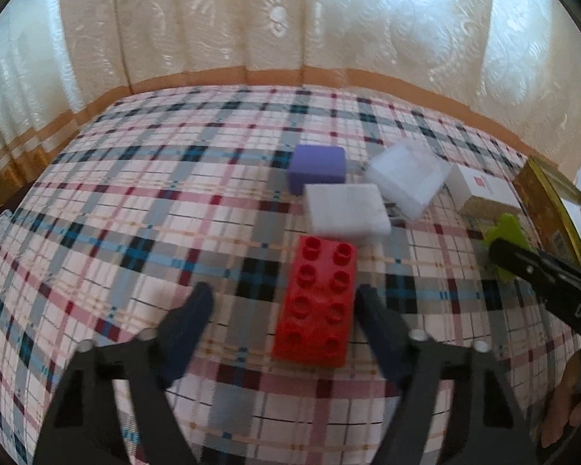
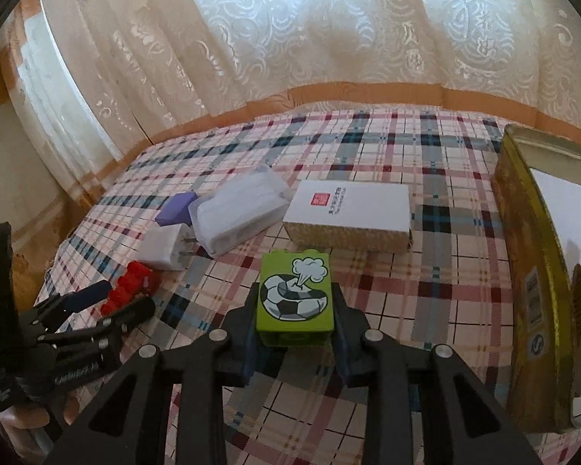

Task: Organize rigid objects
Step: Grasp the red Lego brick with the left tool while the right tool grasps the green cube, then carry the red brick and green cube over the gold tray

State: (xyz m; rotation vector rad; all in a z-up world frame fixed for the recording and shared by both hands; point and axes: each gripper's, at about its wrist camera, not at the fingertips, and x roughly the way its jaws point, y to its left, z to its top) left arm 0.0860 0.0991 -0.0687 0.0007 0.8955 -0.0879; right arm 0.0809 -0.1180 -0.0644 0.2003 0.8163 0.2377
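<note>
A red studded brick (image 1: pixel 317 302) lies flat on the plaid tablecloth (image 1: pixel 135 193). My left gripper (image 1: pixel 282 292) stands open around it: the right finger is close to the brick's side and the left finger is well apart from it. The right wrist view also shows the left gripper (image 2: pixel 129 295) straddling the red brick (image 2: pixel 129 283). My right gripper (image 2: pixel 296 310) is shut on a green brick (image 2: pixel 294 294) with a football picture, holding it upright just above the cloth. In the left wrist view the green brick (image 1: pixel 505 232) sits at the tip of the right gripper (image 1: pixel 501 259).
Behind the red brick lie a white charger (image 1: pixel 346 209), a purple block (image 1: pixel 317 166), a clear plastic case (image 1: pixel 406 178) and a white box with a red seal (image 2: pixel 348 209). An open gold tin (image 2: pixel 530 271) stands at the right edge. Curtains hang behind the table.
</note>
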